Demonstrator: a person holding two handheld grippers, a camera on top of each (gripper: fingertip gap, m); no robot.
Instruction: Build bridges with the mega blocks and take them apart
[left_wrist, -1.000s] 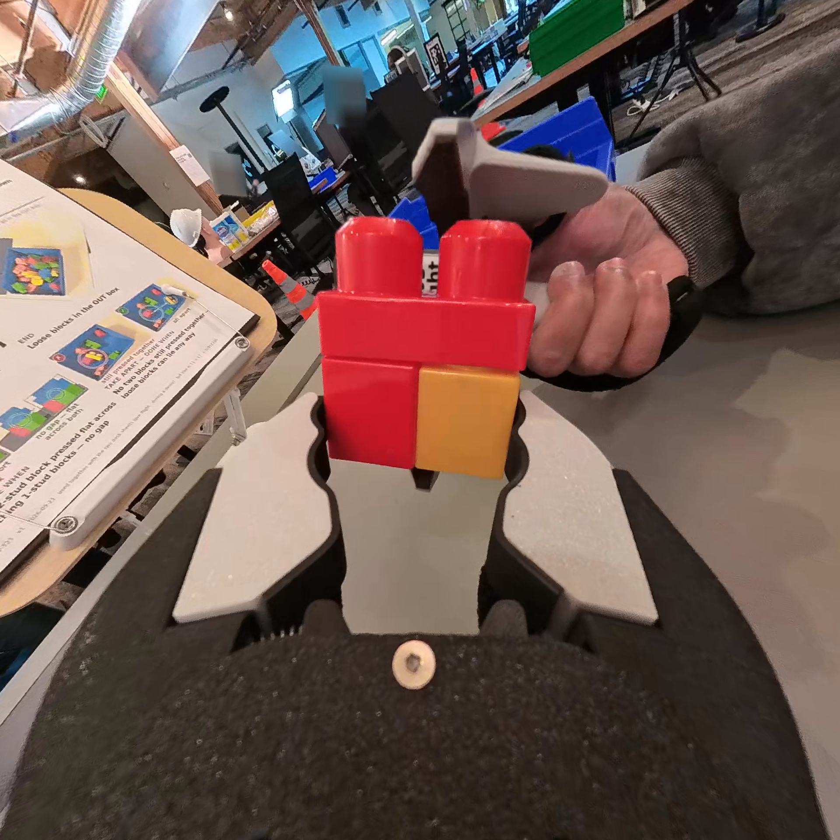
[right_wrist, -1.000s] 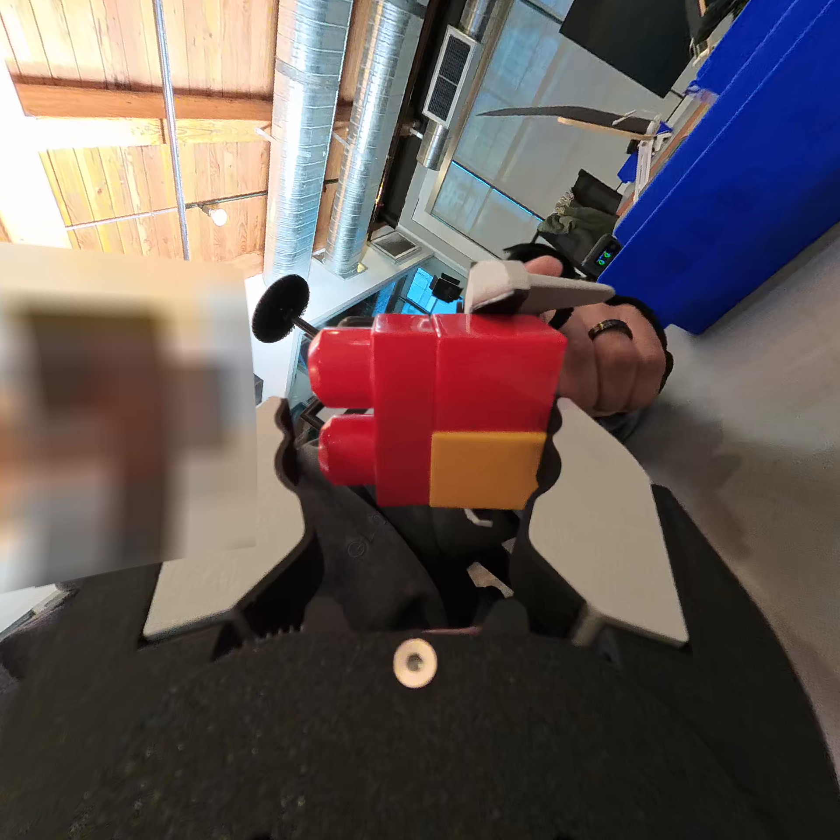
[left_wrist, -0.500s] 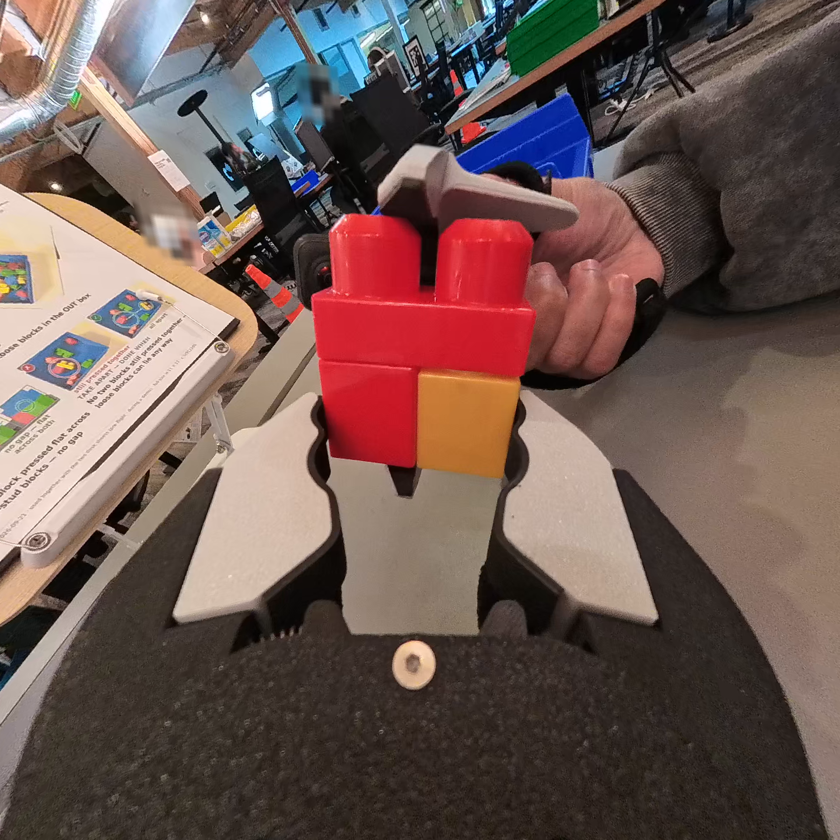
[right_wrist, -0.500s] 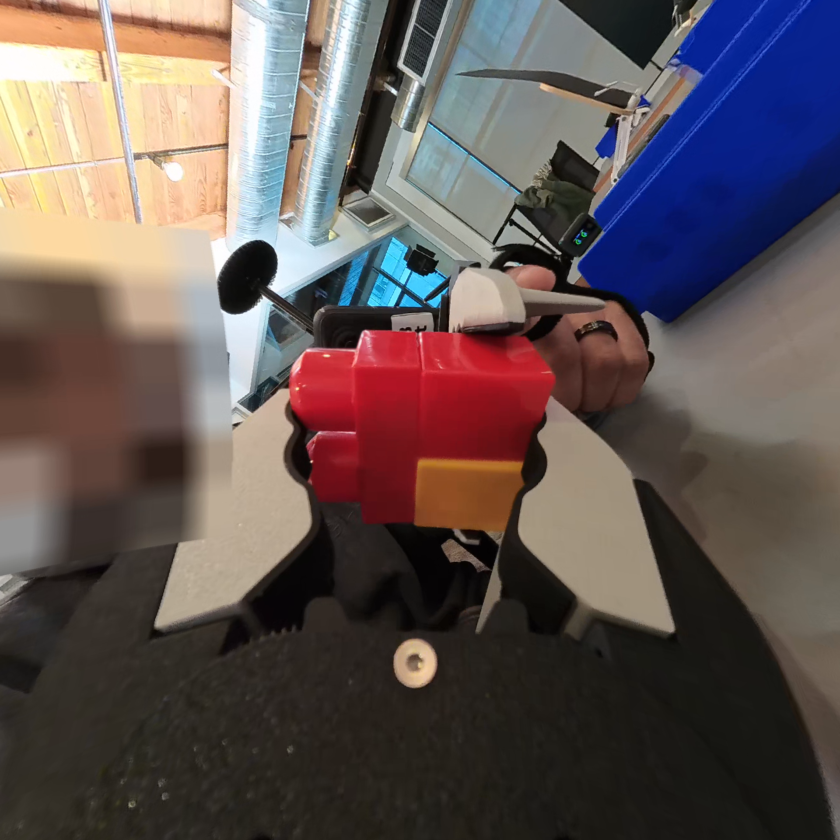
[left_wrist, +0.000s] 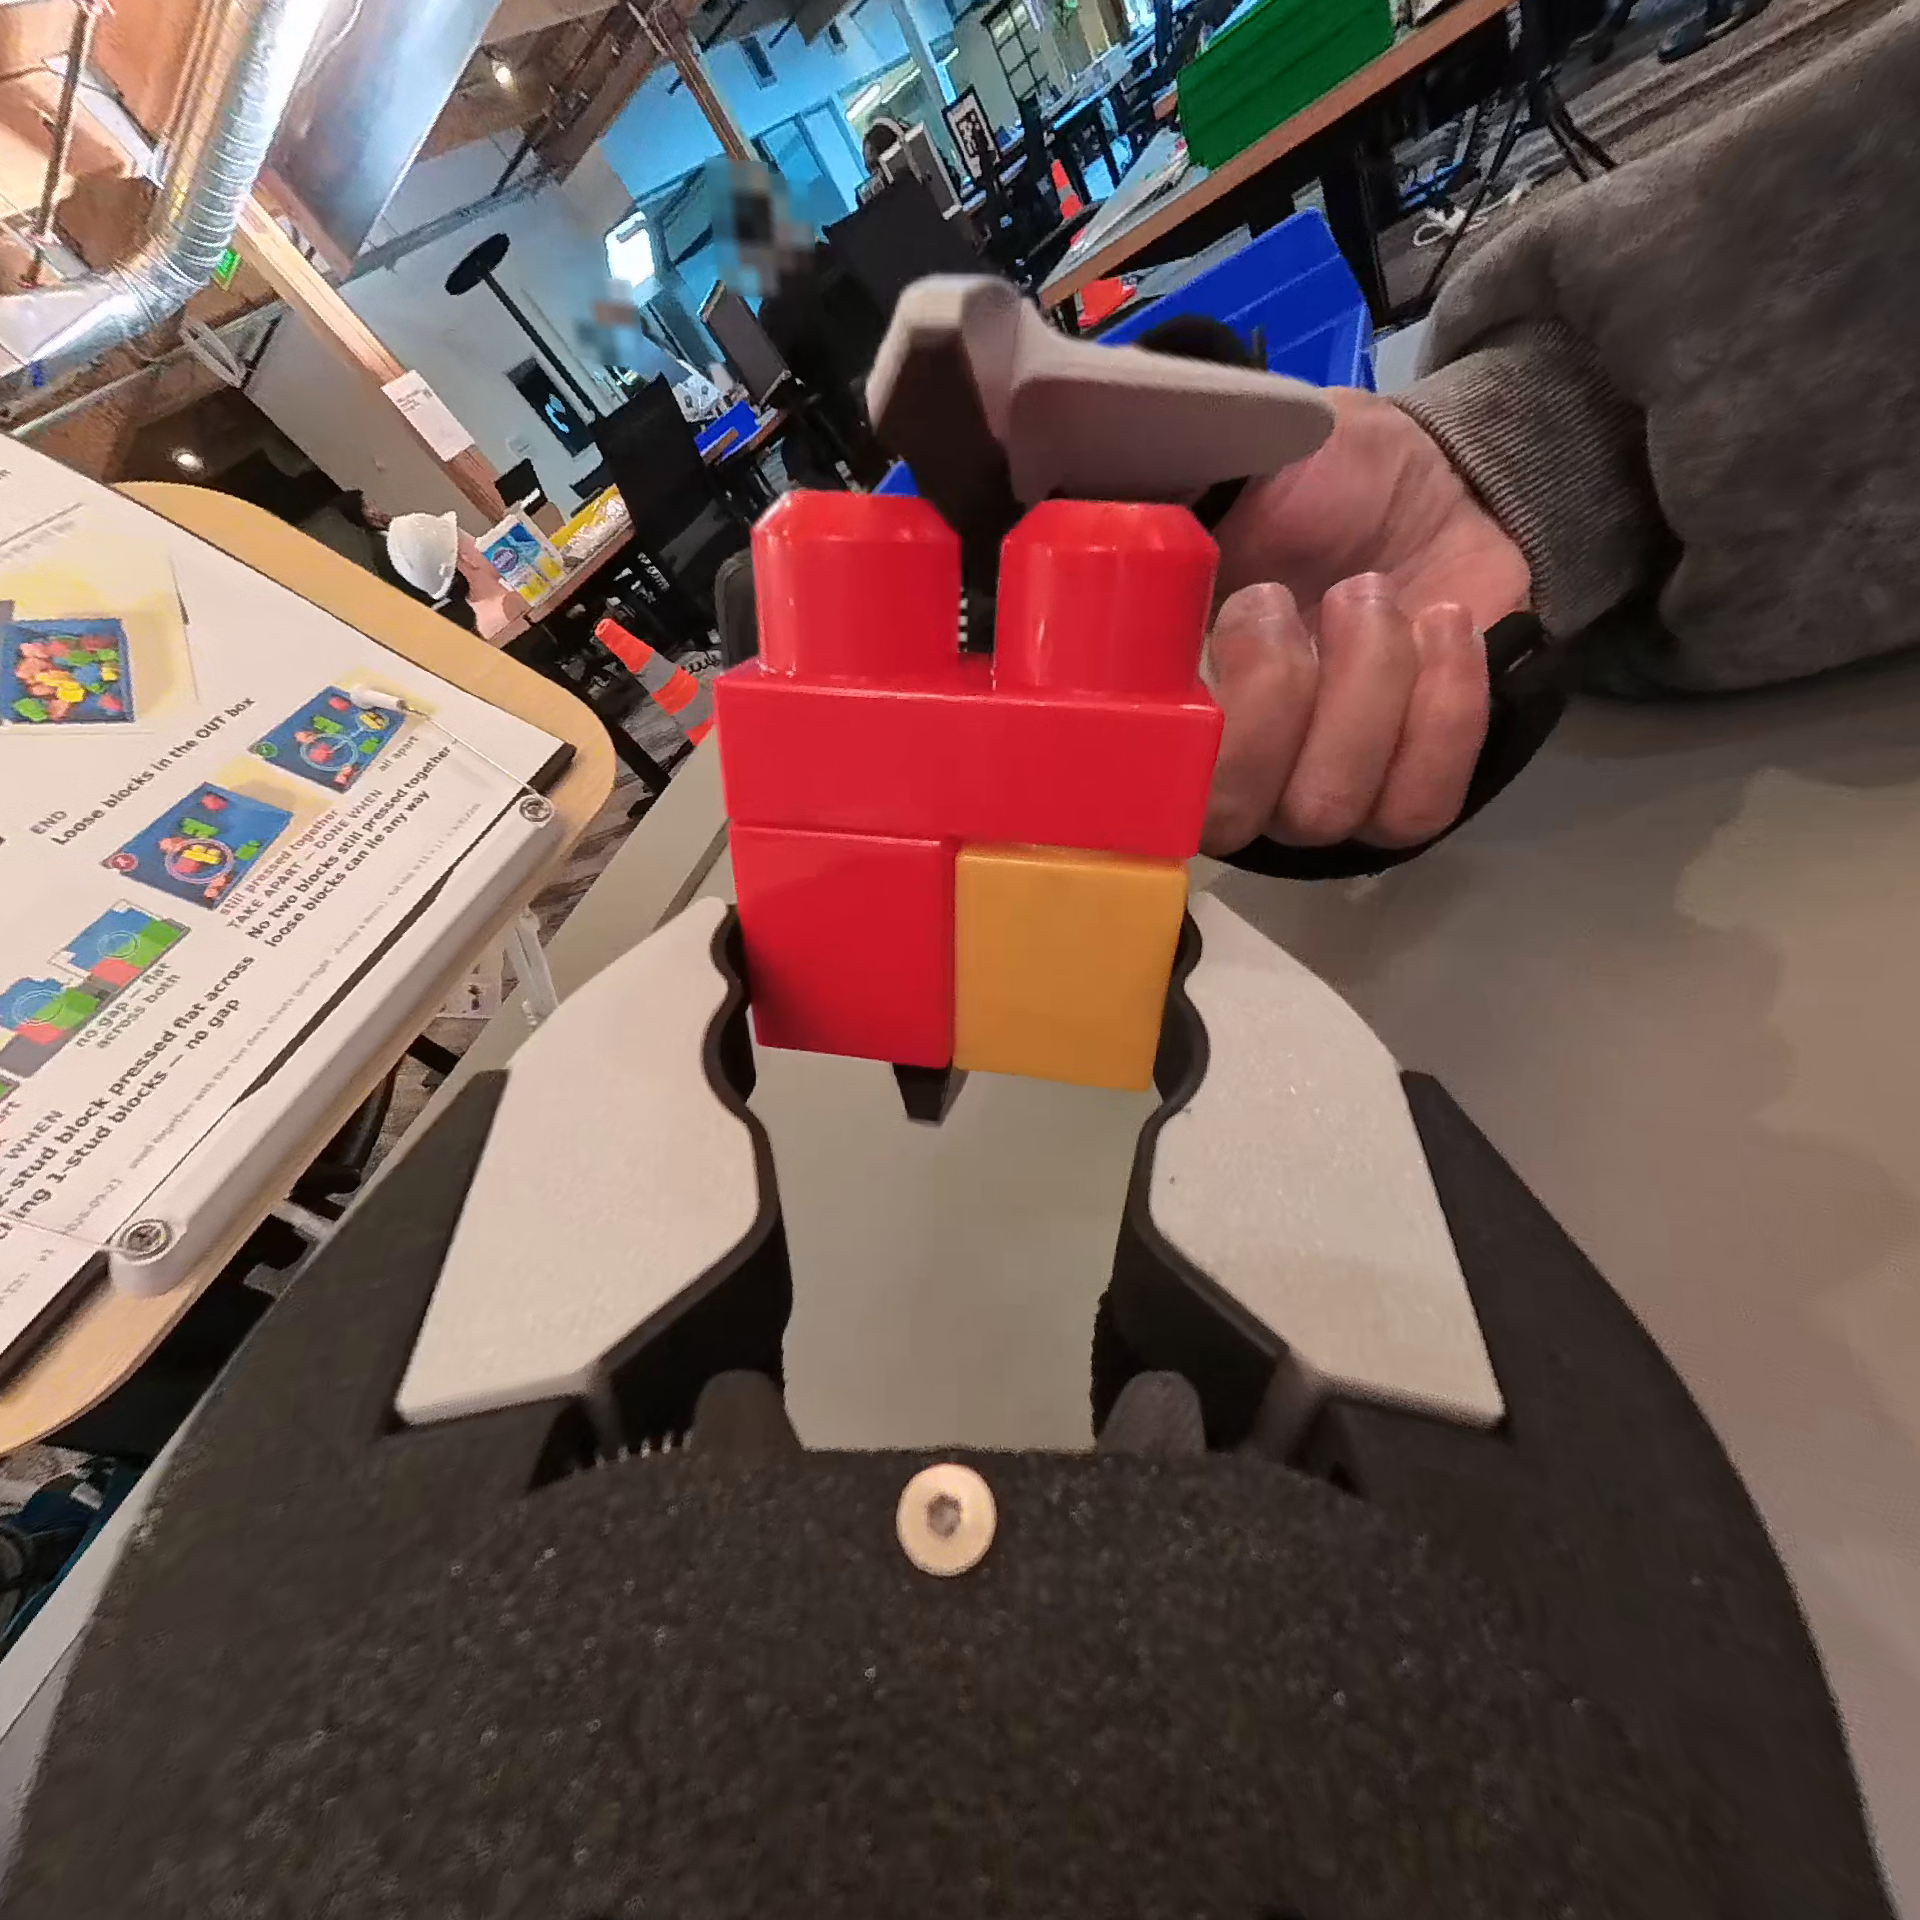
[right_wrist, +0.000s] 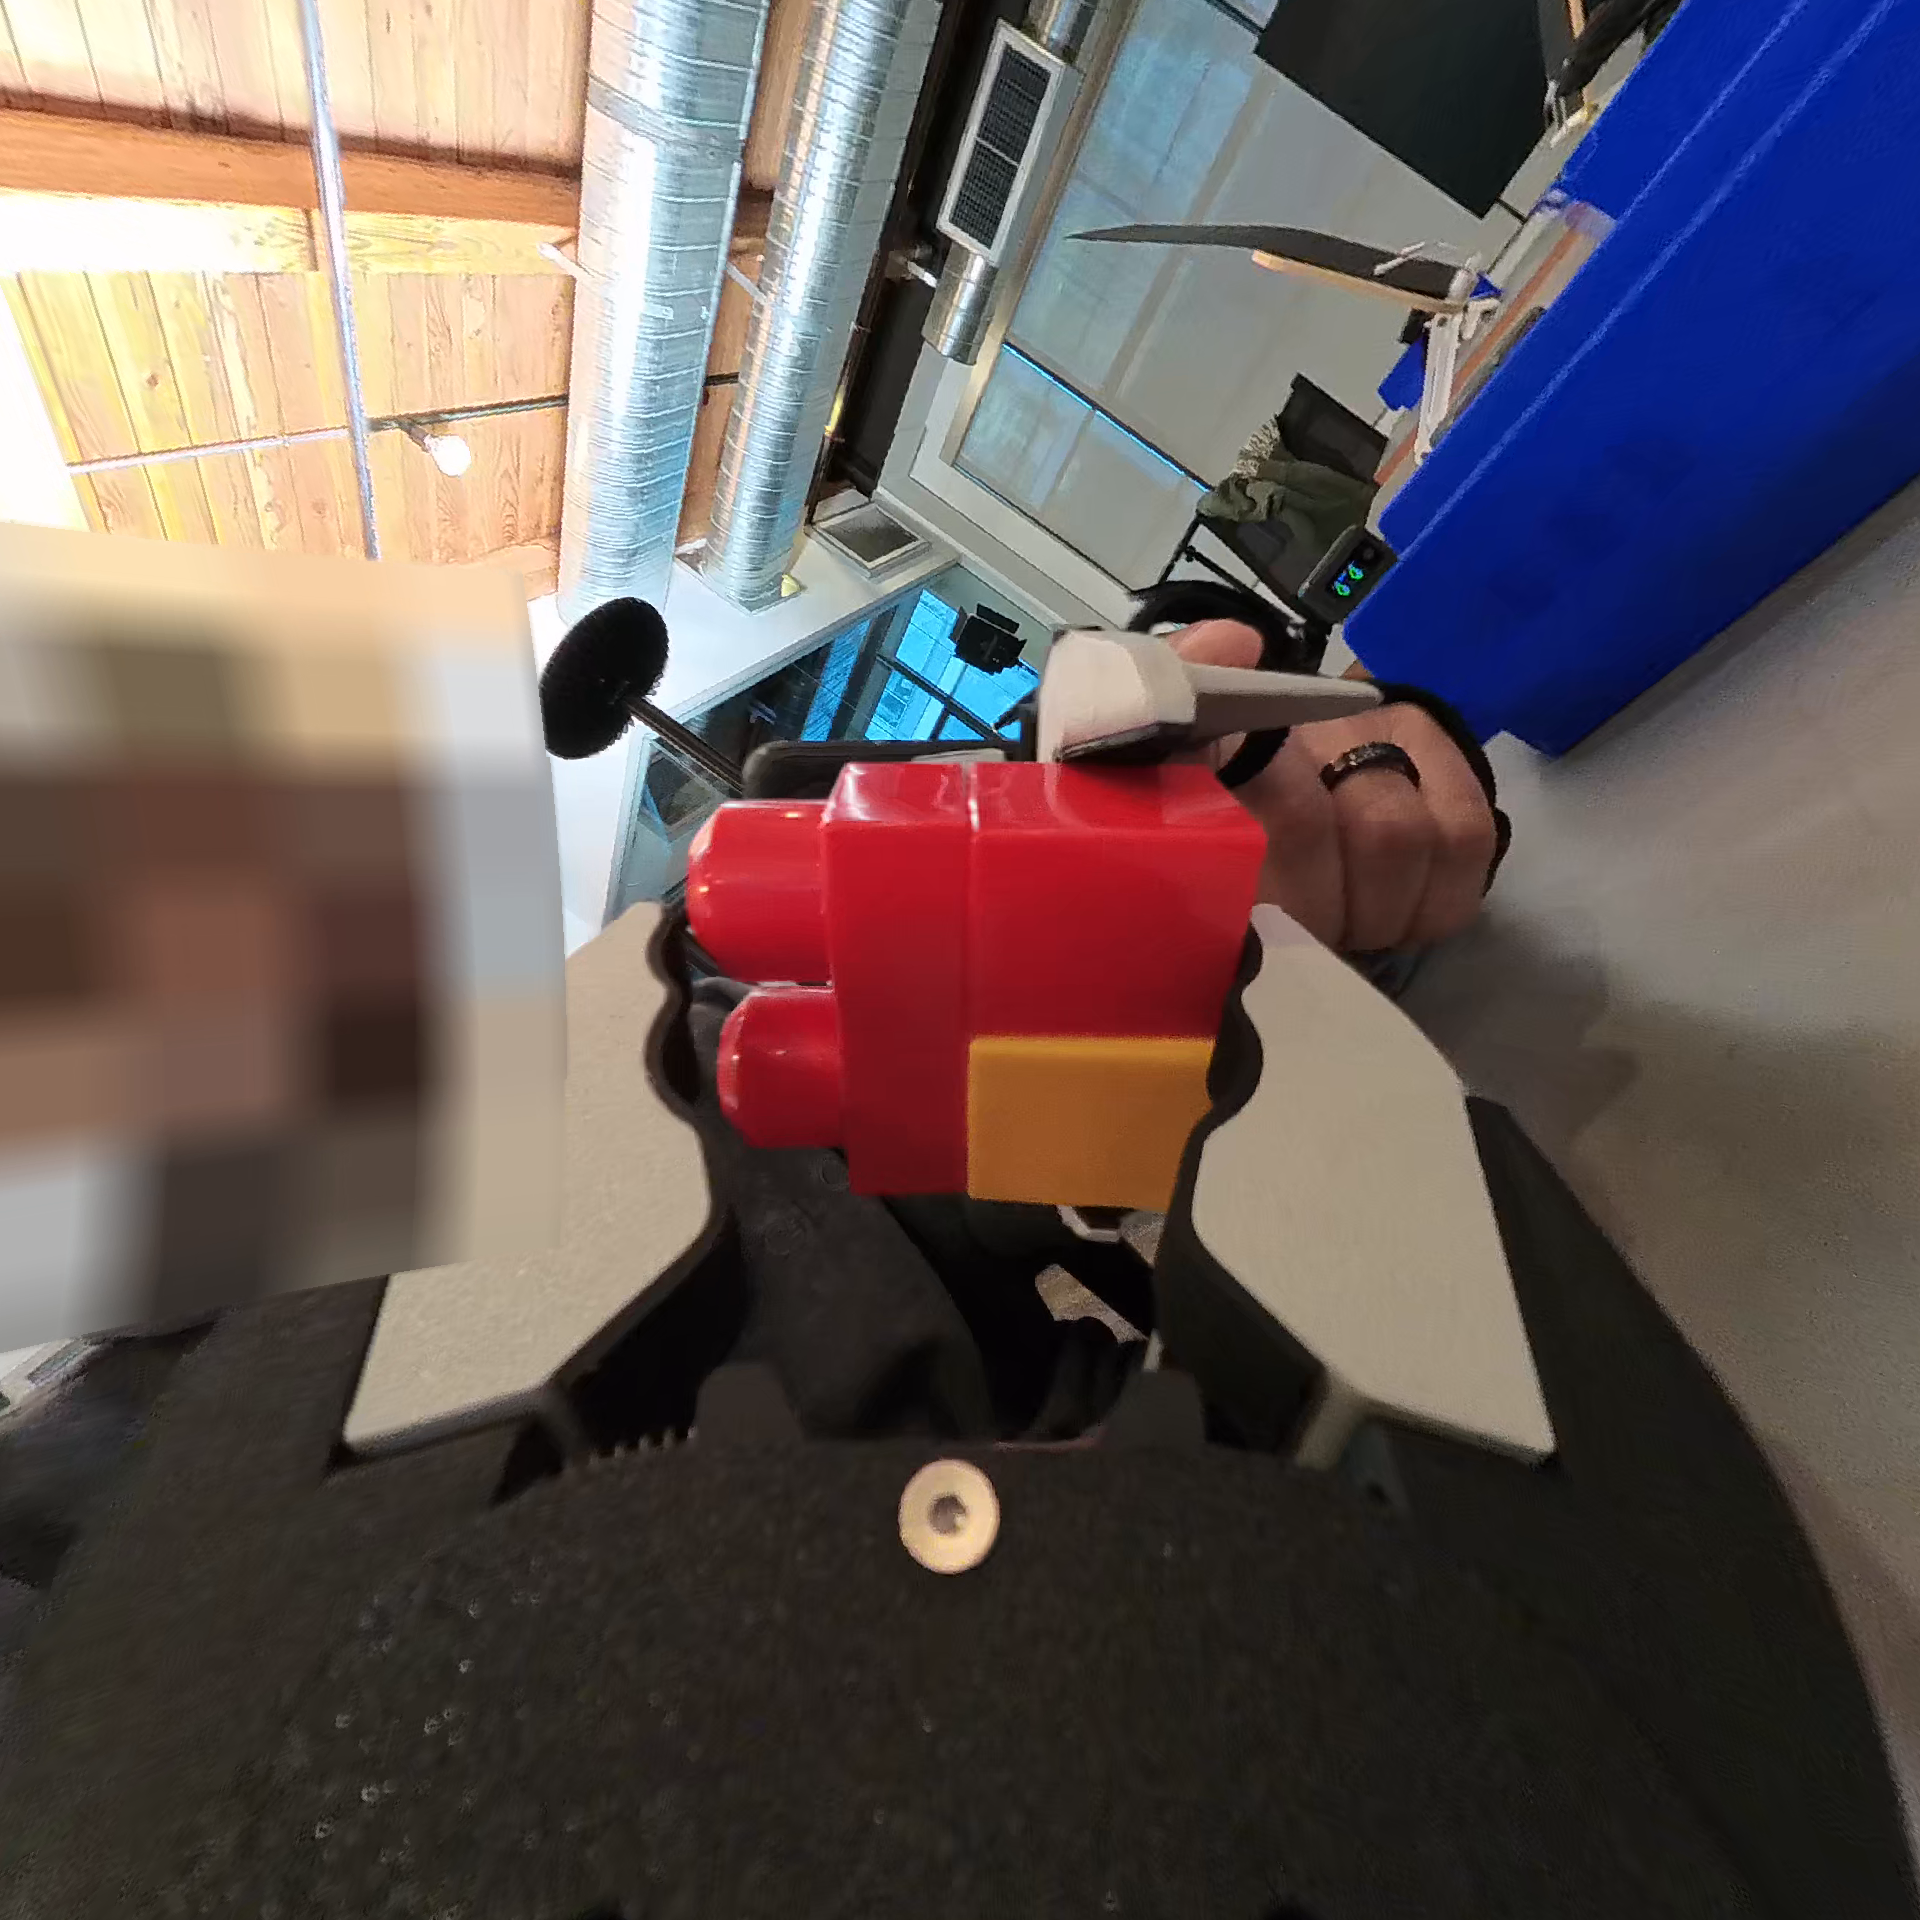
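A small bridge is held in the air: a red two-stud block (left_wrist: 966, 764) sits pressed on a red one-stud block (left_wrist: 842, 940) and an orange one-stud block (left_wrist: 1065, 961). My left gripper (left_wrist: 956, 966) is shut on the two lower blocks from their sides. My right gripper (right_wrist: 956, 1018) spans the bridge (right_wrist: 1039, 935) from the studs to the underside, with its fingers against it. In the left wrist view the right gripper's upper finger (left_wrist: 1091, 405) reaches down between the studs. In the right wrist view a left gripper finger (right_wrist: 1122, 696) lies along the bridge's far side.
An instruction board (left_wrist: 260, 883) on a wooden stand is at the left. Blue bins (right_wrist: 1714, 416) stand at the back of the grey table (left_wrist: 1662, 1091). The hand holding the right gripper (left_wrist: 1351, 675) is just behind the bridge, and the hand holding the left gripper (right_wrist: 1382, 831) shows in the right wrist view. My two grippers' fingertips are within a few centimetres of each other.
The right gripper's fingers have closed in from a wider gap onto the bridge's studs and underside. The left gripper's hold on the lower blocks is unchanged.
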